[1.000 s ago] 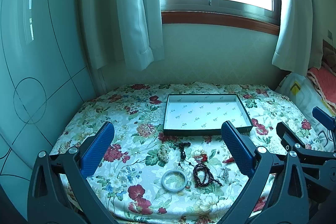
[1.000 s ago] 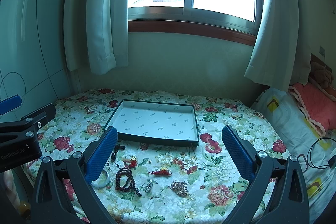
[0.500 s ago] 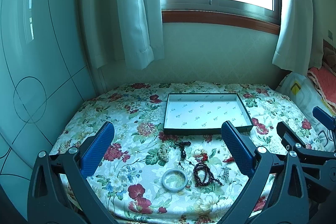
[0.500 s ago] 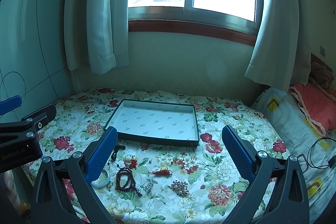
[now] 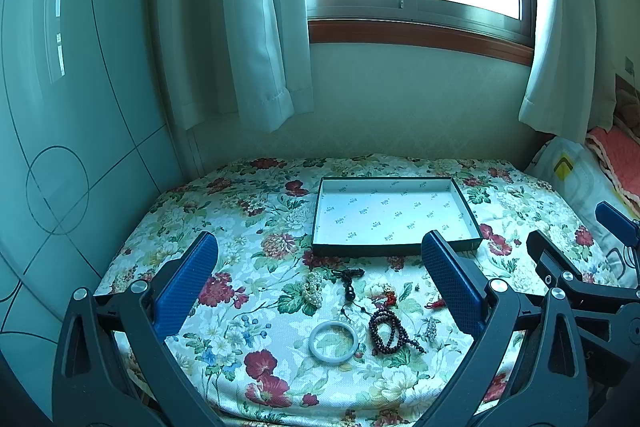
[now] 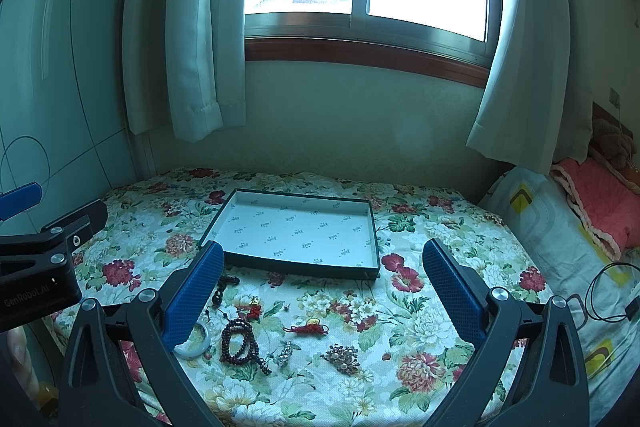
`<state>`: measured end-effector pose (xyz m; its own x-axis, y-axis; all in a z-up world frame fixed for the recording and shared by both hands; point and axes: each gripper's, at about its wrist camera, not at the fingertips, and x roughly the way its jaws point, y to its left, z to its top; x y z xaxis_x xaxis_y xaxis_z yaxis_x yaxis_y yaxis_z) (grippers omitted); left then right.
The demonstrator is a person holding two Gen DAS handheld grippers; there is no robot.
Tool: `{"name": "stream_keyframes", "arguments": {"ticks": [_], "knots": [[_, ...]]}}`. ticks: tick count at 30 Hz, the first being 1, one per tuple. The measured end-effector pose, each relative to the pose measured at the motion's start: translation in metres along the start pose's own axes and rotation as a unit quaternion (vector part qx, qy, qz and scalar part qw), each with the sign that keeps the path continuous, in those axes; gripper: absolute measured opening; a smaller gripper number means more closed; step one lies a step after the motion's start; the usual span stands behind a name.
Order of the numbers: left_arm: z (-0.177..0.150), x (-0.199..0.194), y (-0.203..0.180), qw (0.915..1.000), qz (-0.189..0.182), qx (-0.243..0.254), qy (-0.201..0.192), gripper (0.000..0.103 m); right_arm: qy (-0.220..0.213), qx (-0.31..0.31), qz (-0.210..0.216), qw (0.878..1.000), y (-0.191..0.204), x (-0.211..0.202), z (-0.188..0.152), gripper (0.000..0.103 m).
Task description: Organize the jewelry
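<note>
A shallow dark-rimmed tray (image 5: pixel 394 247) (image 6: pixel 298 267) with a white printed lining lies empty on the floral cloth. In front of it jewelry is scattered: a pale jade bangle (image 5: pixel 333 342) (image 6: pixel 198 345), dark red prayer beads (image 5: pixel 388 327) (image 6: pixel 239 343), a black bead pendant (image 5: pixel 349 279) (image 6: pixel 224 286), a pearl bracelet (image 5: pixel 313 287), a red charm (image 5: pixel 389 295) (image 6: pixel 254 310), a red knot (image 6: pixel 308 329), a silver brooch (image 5: pixel 431 327) (image 6: pixel 285 350) and a brown brooch (image 6: pixel 342 351). My left gripper (image 5: pixel 318 255) and right gripper (image 6: pixel 322 261) hover open above the near edge, holding nothing.
The floral-covered table (image 5: pixel 256 219) stands against a wall under a window with curtains (image 5: pixel 260 27). A pillow and pink blanket (image 6: pixel 592 203) lie at the right, with a black cable (image 6: pixel 608 291). A tiled wall (image 5: pixel 60 147) borders the left.
</note>
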<state>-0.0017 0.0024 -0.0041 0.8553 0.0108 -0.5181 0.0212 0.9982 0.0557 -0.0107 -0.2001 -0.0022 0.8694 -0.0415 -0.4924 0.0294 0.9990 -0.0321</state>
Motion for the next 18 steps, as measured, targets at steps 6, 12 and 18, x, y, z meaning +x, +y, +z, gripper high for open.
{"name": "stream_keyframes", "arguments": {"ticks": [6, 12, 18], "knots": [[0.0001, 0.0001, 0.0001, 1.0, 0.0, 0.0, 0.0, 0.101, 0.0, 0.0, 0.0, 1.0, -0.0001, -0.0003, 0.0004, 0.099], [0.0009, 0.0003, -0.0001, 1.0, 0.0, 0.0, 0.0, 0.101, 0.0, 0.0, 0.0, 1.0, -0.0004, -0.0006, 0.0006, 0.099], [0.0009, 0.0003, -0.0002, 1.0, 0.0, 0.0, 0.0, 0.101, 0.0, 0.0, 0.0, 1.0, -0.0001, -0.0011, 0.0015, 0.099]]}}
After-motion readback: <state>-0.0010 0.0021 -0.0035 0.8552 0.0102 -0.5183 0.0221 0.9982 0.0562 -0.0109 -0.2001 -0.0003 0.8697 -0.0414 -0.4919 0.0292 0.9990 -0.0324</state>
